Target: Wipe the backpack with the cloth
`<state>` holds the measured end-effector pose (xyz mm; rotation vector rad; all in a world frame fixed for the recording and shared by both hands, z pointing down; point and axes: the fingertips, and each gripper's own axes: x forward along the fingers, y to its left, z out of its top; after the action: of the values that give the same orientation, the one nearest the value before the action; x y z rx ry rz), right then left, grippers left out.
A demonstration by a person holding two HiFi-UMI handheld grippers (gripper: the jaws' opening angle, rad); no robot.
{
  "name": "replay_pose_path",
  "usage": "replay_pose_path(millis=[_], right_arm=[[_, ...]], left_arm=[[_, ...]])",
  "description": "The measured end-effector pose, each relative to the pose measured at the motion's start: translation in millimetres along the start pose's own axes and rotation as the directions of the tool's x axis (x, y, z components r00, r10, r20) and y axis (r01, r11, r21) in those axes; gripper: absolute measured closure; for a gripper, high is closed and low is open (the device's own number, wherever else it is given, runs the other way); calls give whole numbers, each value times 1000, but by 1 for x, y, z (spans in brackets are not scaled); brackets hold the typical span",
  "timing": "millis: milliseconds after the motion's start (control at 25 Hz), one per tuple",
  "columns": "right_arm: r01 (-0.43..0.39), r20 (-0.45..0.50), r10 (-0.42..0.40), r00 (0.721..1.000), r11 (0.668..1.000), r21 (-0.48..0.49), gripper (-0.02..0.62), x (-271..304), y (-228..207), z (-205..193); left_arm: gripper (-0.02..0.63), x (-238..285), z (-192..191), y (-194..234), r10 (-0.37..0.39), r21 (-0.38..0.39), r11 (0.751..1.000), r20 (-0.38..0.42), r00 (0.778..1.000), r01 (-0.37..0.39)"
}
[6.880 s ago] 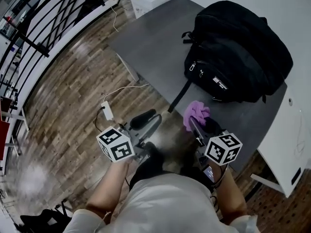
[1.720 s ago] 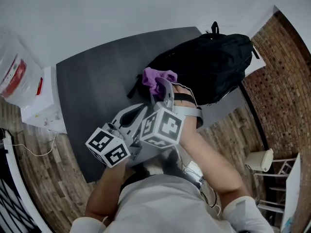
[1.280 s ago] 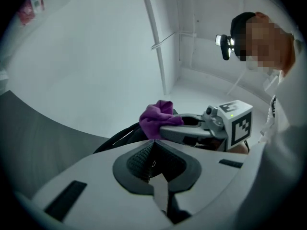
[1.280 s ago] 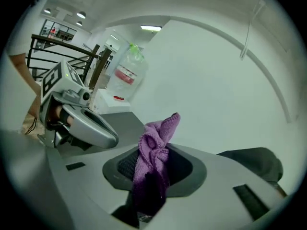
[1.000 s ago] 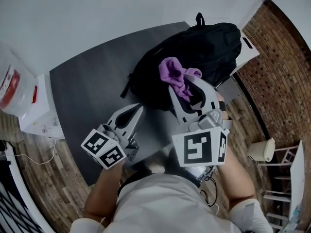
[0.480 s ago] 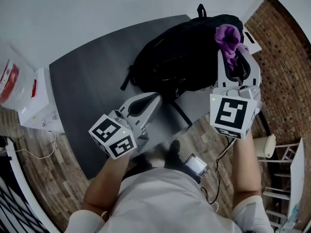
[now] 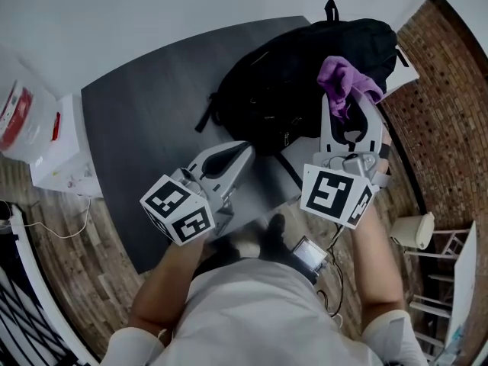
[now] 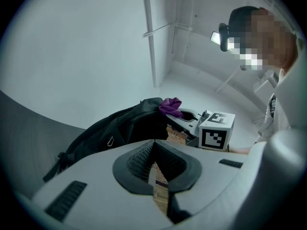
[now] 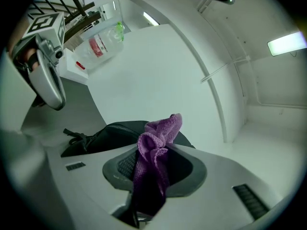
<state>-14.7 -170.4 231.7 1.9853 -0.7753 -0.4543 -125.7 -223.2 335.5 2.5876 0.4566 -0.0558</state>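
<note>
The black backpack [image 7: 297, 75] lies on the far right part of the dark grey table [image 7: 145, 113]. My right gripper [image 7: 347, 101] is shut on the purple cloth [image 7: 345, 78], whose bunched end sticks out past the fingertips over the backpack's right end. In the left gripper view the cloth [image 8: 171, 105] sits against the top edge of the backpack [image 8: 120, 126]. The cloth [image 9: 153, 152] fills the jaws in the right gripper view, with the backpack [image 9: 110, 131] behind. My left gripper [image 7: 241, 151] is shut and empty, just in front of the backpack's near side.
A white cabinet [image 7: 57, 166] with a clear bag [image 7: 19, 120] on it stands left of the table. A brick wall [image 7: 450, 97] and a small pale stool [image 7: 412, 231] are at the right. Wooden floor [image 7: 91, 235] runs below the table's near edge.
My right gripper has carried the cloth from the backpack's near middle across to its right end. The left gripper has stayed almost where it was.
</note>
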Motion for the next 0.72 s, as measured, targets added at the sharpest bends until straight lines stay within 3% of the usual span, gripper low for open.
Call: replay_pose_path(millis=[720], right_arm=[[69,82,-63,995,996,-61,474,-10,43,11]], left_arm=[[601,-6,-13,10,31,-42,999,-14,999,-32]])
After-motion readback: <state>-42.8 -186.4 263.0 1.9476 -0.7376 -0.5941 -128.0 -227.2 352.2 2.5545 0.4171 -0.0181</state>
